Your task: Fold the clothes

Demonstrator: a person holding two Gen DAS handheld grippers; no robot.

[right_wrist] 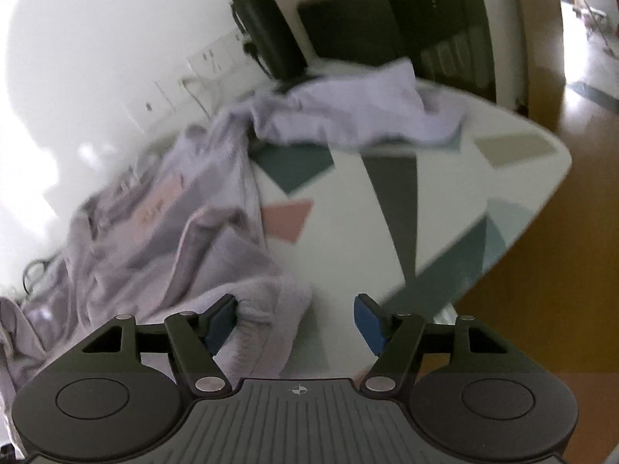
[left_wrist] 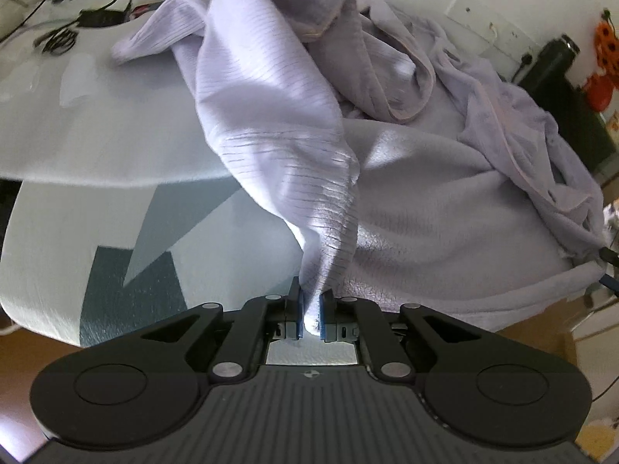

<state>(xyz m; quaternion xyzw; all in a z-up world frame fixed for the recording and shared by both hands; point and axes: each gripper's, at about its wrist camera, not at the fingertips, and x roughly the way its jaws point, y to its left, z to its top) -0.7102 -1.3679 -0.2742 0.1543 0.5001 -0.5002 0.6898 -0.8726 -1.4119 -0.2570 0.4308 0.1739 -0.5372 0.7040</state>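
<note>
My left gripper [left_wrist: 311, 297] is shut on a corner of a pale lilac ribbed garment [left_wrist: 271, 116], which hangs stretched and twisted up out of the left wrist view. Beside it, a lilac fleece garment [left_wrist: 445, 212] lies crumpled on the patterned table [left_wrist: 58, 251]. In the right wrist view my right gripper [right_wrist: 296, 315] stands open just above the table. A rolled edge of the fleece garment [right_wrist: 162, 255] lies inside the jaws against the left finger, and the right pad is clear of it. A lighter lilac garment [right_wrist: 359, 116] lies bunched at the far end.
The table [right_wrist: 445, 193] has coloured triangles and a rounded edge, with wooden floor [right_wrist: 561, 270] beyond. A black bottle [right_wrist: 267, 34] and a black box [right_wrist: 425, 19] stand by the wall with sockets. Cables [left_wrist: 77, 19] lie on a white surface at far left.
</note>
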